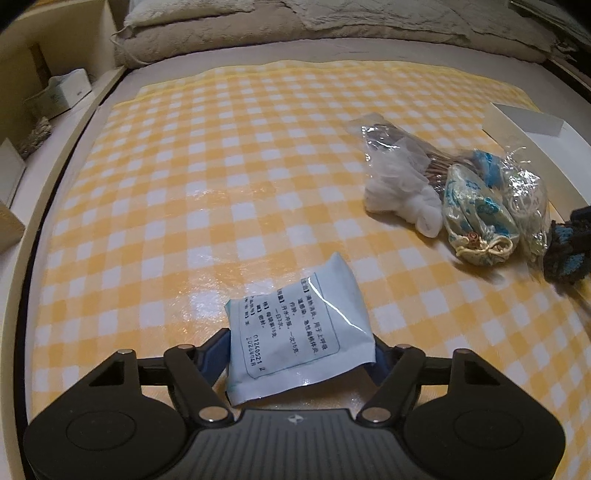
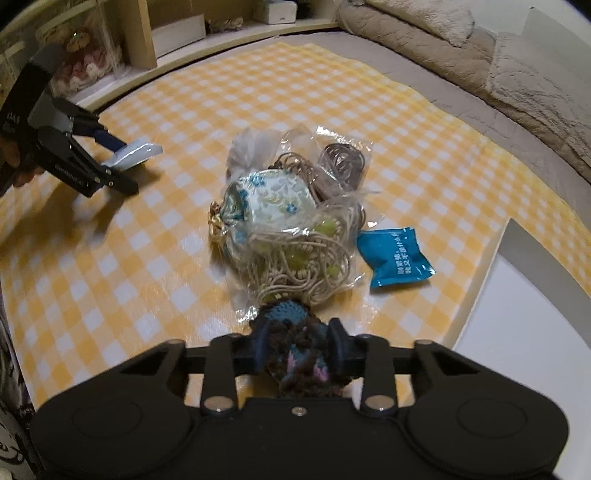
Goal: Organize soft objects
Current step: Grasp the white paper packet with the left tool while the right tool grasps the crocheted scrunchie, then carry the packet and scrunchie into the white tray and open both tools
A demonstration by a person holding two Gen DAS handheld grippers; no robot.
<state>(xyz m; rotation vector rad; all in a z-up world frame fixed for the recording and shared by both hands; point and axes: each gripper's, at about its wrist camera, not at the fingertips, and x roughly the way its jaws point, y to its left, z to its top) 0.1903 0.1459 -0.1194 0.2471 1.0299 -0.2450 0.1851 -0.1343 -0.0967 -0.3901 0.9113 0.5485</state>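
Observation:
A pale blue sachet (image 1: 295, 332) with printed text sits between the blue fingers of my left gripper (image 1: 299, 349), which is shut on its two side edges. From the right wrist view that left gripper (image 2: 122, 158) holds the sachet (image 2: 135, 153) tilted just above the checked cloth. My right gripper (image 2: 297, 347) is shut on a dark brown and blue crocheted piece (image 2: 291, 332), also at the right edge as the crocheted piece (image 1: 569, 254). Ahead lies a pile: a brocade pouch (image 2: 273, 199), a clear bag of beige cord (image 2: 306, 262), a white gauze bundle (image 1: 402, 199) and a teal sachet (image 2: 395, 256).
A yellow and white checked cloth (image 1: 207, 177) covers the bed. A white box (image 2: 517, 332) stands at the right of the pile. Plush bedding (image 1: 295, 33) lies along the back. Shelves with boxes (image 1: 59, 92) run along the left side.

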